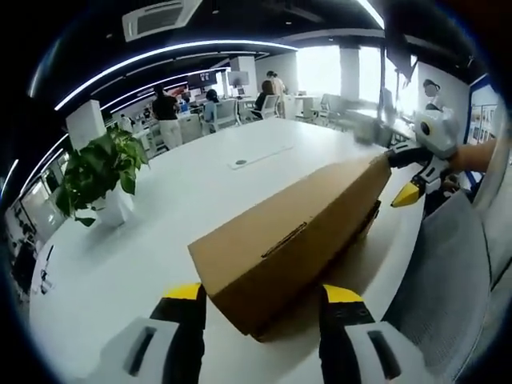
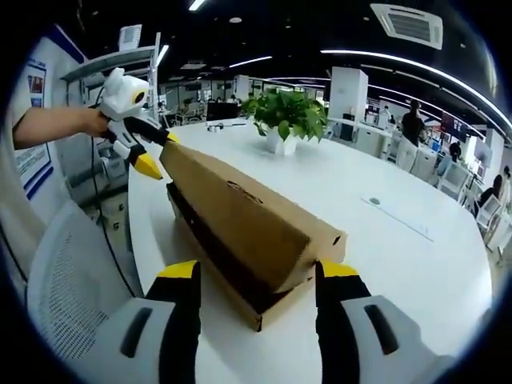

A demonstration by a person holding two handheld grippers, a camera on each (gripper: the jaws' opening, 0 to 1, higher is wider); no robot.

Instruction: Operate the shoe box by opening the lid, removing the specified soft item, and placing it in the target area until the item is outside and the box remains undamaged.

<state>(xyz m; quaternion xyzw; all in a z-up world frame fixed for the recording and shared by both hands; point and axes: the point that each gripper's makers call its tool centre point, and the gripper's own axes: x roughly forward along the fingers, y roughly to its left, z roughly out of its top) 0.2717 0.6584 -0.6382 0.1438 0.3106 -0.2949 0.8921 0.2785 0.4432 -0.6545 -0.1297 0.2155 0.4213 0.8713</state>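
Scene brightly lit by long curved white ceiling light strips [image 1: 160,60] & daylight from blown-out windows [image 1: 320,68]. Glare is spread over the glossy white table top [image 2: 400,240]. A soft shadow is cast beneath the brown cardboard shoe box [image 1: 296,240]. Strong fisheye bending at edges; background ppl are slightly blurred.

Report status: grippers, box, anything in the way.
Left gripper open around box end; right gripper open around other end. Lid partly raised. Plant stands clear.
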